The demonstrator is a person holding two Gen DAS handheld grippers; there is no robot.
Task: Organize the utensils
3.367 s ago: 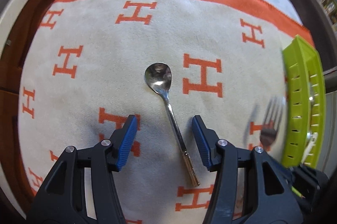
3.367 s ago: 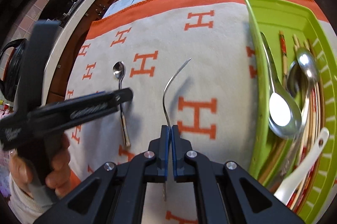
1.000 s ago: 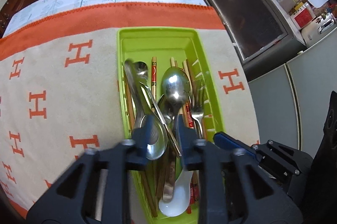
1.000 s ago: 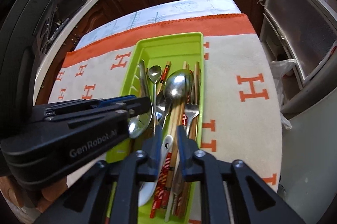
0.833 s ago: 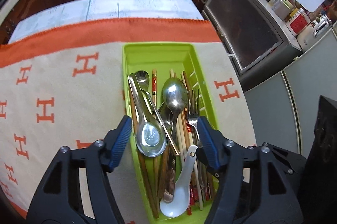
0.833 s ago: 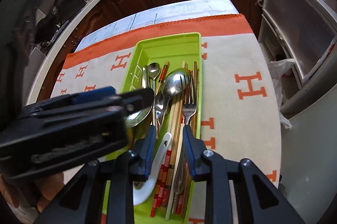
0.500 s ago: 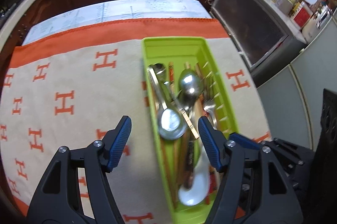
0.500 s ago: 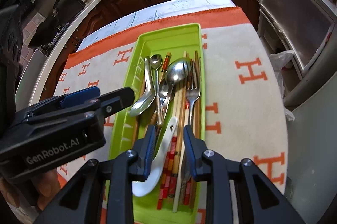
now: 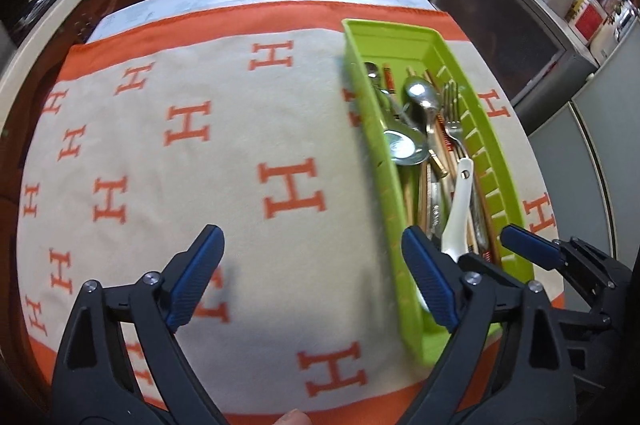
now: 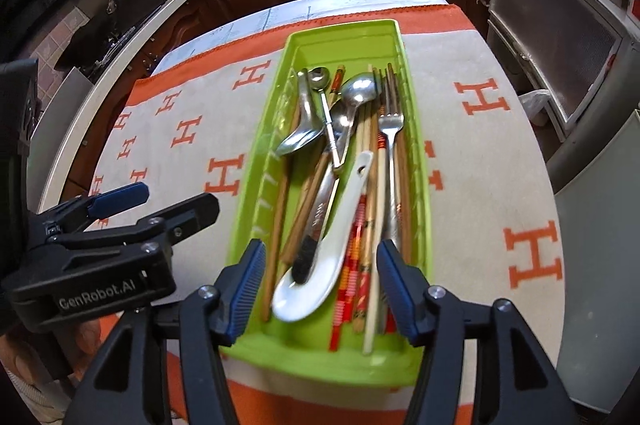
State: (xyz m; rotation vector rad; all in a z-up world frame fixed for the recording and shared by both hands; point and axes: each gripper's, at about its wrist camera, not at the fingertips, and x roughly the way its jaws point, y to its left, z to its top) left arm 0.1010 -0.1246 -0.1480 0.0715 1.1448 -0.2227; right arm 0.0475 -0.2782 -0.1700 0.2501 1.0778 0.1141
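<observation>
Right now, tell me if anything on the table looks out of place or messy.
Nothing is spilled or stray. The green tray holds every utensil, though loosely: a small spoon lies slanted across the others, and the white ceramic spoon rests on top of the pile. The blanket carries nothing else.

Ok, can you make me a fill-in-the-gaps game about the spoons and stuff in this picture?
All the utensils lie in a tray coloured ____.
The white spoon has its bowl at the tray's ____ end.
Both the left gripper and the right gripper are ____.
The cloth shows the letter ____.

Answers: green, near, open, H
</observation>
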